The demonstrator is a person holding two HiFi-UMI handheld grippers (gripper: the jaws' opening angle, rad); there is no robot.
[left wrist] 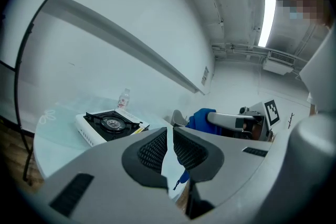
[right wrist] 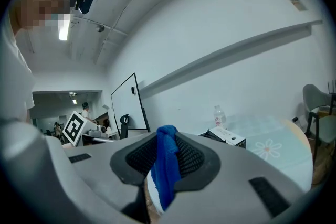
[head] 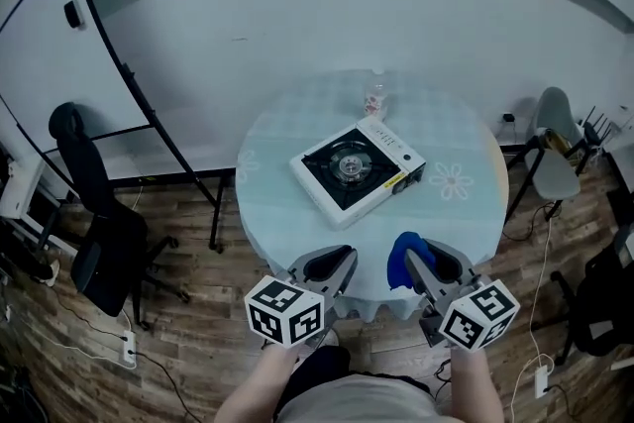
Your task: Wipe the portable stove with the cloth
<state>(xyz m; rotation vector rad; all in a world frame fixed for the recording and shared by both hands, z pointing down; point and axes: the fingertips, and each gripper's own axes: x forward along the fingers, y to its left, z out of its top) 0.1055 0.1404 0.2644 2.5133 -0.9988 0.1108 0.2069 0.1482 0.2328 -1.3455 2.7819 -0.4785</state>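
- My right tongs [head: 417, 256] are clenched on the cloth [head: 401, 264] (blue, bunched up).
- My left tongs [head: 340, 258] are clenched, nothing in them.
- The stove [head: 357, 168] sits mid-surface [head: 282, 218], well apart from both.

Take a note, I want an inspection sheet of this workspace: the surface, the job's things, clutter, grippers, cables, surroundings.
Surface: round table under a pale cloth with flower prints, bare at the near edge.
Job's things: portable stove sits near the table's middle, turned at an angle; blue cloth is off the table, hanging from the right gripper.
Clutter: one small plastic bottle stands behind the stove.
Grippers: left gripper jaws together, nothing between; right gripper shut on the cloth. Both are held short of the table.
Cables: floor cable at left, another cable at right.
Surroundings: whiteboard, black office chair, grey chair, wood floor.
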